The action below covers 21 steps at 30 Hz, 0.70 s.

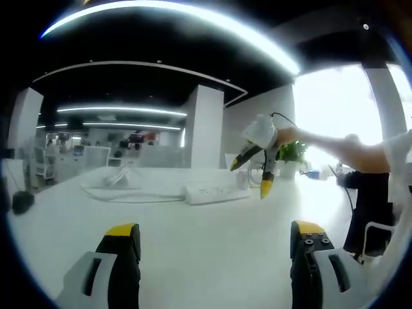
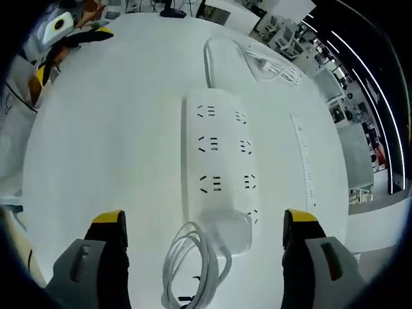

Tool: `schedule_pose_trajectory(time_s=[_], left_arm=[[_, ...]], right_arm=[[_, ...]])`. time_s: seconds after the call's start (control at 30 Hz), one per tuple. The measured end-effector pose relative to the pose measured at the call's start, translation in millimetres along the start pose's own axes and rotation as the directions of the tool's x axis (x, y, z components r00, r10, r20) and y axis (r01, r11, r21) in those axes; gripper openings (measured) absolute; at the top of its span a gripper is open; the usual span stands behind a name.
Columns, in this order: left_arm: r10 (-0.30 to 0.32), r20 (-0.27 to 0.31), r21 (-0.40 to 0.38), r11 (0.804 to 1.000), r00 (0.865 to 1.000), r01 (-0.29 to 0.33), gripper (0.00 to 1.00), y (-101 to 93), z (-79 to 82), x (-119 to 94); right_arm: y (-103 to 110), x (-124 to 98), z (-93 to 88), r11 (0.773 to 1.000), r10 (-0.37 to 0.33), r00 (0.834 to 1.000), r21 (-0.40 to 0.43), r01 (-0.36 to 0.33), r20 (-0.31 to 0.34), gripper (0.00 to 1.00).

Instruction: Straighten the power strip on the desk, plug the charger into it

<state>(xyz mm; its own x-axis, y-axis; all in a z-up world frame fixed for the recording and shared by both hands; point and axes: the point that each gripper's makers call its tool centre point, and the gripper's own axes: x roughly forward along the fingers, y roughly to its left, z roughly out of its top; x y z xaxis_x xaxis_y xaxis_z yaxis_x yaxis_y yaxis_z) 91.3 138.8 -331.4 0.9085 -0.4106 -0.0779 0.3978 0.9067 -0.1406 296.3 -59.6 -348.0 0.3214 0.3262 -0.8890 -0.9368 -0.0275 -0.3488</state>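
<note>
Fingers of right gripper (image 2: 201, 241) spread wide, empty, straddling the charger (image 2: 226, 234) and its coiled cable (image 2: 193, 267). Beyond lies the power strip (image 2: 220, 154), flat on the desk (image 2: 109, 141). Likely rigid, light, smooth: grip its long sides. Left gripper (image 1: 215, 241) also spread, empty.

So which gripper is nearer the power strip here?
The right gripper: it hangs open just above the power strip, jaws framing it. The left gripper sits open, low over the desk, well back from the strip.

Smooth white plastic power strip (image 2: 222, 161)
</note>
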Motion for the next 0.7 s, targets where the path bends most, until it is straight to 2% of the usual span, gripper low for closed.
schedule_pose_trajectory(time_s=[0.13, 0.37, 0.47, 0.57, 0.7], left_arm=[[0.000, -0.002, 0.000, 1.000, 1.000, 0.000, 0.99, 0.5, -0.5, 0], [0.000, -0.003, 0.000, 1.000, 1.000, 0.000, 0.99, 0.8, 0.0, 2], [0.001, -0.004, 0.001, 1.000, 1.000, -0.001, 0.99, 1.4, 0.4, 3], [-0.001, -0.002, 0.004, 1.000, 1.000, 0.001, 0.99, 1.4, 1.5, 4], [0.001, -0.002, 0.005, 1.000, 1.000, -0.001, 0.99, 2.4, 2.1, 5]], right_arm=[[-2, -3, 2.6, 1.000, -0.009, 1.000, 0.008, 0.009, 0.024, 1.00], [-5, -11, 12.8, 0.999, -0.018, 0.994, 0.047, 0.014, 0.106, 1.00], [-6, -14, 18.6, 0.997, -0.017, 0.987, 0.082, 0.004, 0.158, 1.00], [-8, -18, 25.7, 0.993, -0.020, 0.974, 0.116, -0.007, 0.225, 1.00], [-10, -24, 30.2, 0.989, -0.031, 0.959, 0.147, -0.011, 0.281, 1.00]])
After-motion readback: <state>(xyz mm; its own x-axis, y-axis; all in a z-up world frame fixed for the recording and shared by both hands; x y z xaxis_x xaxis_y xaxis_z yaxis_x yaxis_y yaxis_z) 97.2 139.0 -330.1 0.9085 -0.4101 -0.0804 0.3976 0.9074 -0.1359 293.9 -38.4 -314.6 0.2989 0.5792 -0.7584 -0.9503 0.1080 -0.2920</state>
